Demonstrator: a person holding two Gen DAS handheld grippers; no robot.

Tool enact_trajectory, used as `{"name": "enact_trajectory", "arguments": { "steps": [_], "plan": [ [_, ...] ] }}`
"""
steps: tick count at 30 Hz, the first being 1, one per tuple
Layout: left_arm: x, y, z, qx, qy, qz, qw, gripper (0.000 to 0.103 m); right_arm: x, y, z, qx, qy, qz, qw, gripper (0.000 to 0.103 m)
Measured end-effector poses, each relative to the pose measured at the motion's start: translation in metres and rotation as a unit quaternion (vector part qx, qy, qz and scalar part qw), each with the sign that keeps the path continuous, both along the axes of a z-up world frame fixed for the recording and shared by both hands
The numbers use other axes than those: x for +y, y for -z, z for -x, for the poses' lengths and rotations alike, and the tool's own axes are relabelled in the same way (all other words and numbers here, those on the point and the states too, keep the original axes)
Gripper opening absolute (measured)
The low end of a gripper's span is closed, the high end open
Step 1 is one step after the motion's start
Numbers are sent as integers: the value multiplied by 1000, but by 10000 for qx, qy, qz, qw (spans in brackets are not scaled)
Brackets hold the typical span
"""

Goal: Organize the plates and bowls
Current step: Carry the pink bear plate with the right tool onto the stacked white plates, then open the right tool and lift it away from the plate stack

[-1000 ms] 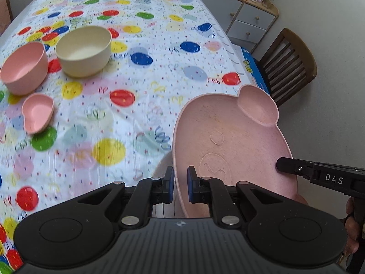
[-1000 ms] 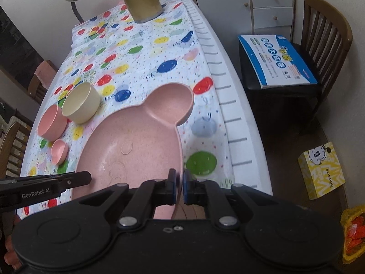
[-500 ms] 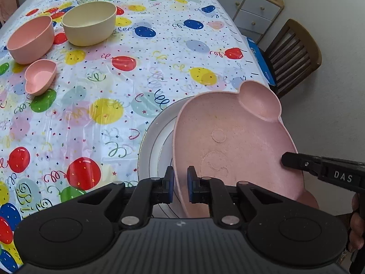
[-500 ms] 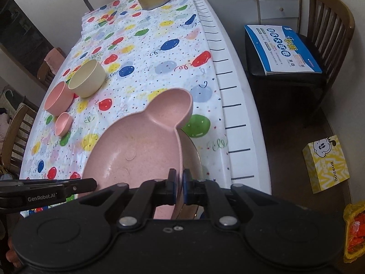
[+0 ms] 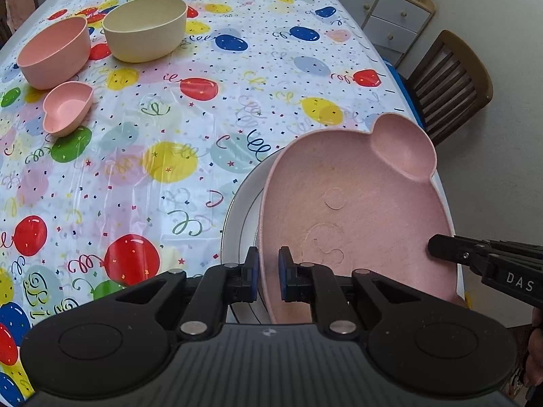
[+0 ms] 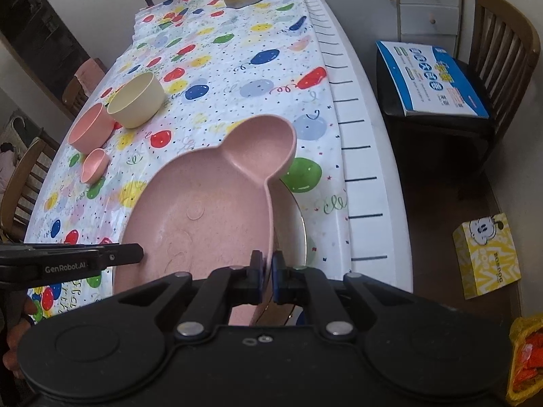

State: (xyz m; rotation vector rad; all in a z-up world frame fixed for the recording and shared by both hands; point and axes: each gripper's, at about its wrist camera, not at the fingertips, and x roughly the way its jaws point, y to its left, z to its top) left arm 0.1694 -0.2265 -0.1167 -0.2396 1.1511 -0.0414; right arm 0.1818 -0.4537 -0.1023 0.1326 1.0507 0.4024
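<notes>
Two grippers share one load here, so it's a proper two-handed carry. From the left wrist view, the left gripper (image 5: 268, 273) has its blue pads pinching the near rim of the pink bear-shaped plastic plate with the round ear compartment (image 5: 356, 217), and that plate sits tilted over a white round plate with a thin dark rim line (image 5: 237, 217) lying near the table edge; can't tell if the two are touching yet. The right gripper (image 5: 437, 246) pokes in from the side, tip on the plate's far rim. Further up the balloon-print plastic tablecloth (image 5: 169, 135) sit a cream round bowl (image 5: 146, 28), a pink round bowl (image 5: 54, 51) and a small pink heart-shaped dish (image 5: 68, 107), well apart from the plates. Switching to the right wrist view, the right gripper (image 6: 267, 274) is pressed together on the bear plate's (image 6: 210, 210) edge, with the white plate (image 6: 298, 230) peeking out underneath on that side. My read: this is the stacking step, bear plate onto white plate. Next move needs levelling it out, centring it, then letting both grips go gently so nothing slides off the edge.
</notes>
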Motion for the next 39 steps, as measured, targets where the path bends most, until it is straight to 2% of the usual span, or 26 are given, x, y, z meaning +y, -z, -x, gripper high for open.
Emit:
{"name": "enact_trajectory", "arguments": {
  "steps": [13,20,27,32,35,39],
  "plan": [
    [-14,6,-3,113,237,92,9996,11,-7,2,-6,59,107,131,9998,6],
    [-13,6,-5,150,287,87,9994,11,-9,-4,-3,-22,63,91,9999,18],
    [-8,0,0,168,234,105,9995,12,-7,-20,-2,-215,-16,173,9996,22],
    [-2,-14,8,-12,170,98,9998,13,2,-29,-1,-311,-178,157,9992,31],
    [3,-27,13,-224,118,60,9997,24,12,-37,0,-395,-325,136,9986,34],
    [13,-45,20,-563,-47,-35,9984,54,26,-48,1,-543,-487,90,9973,42]
  ]
}}
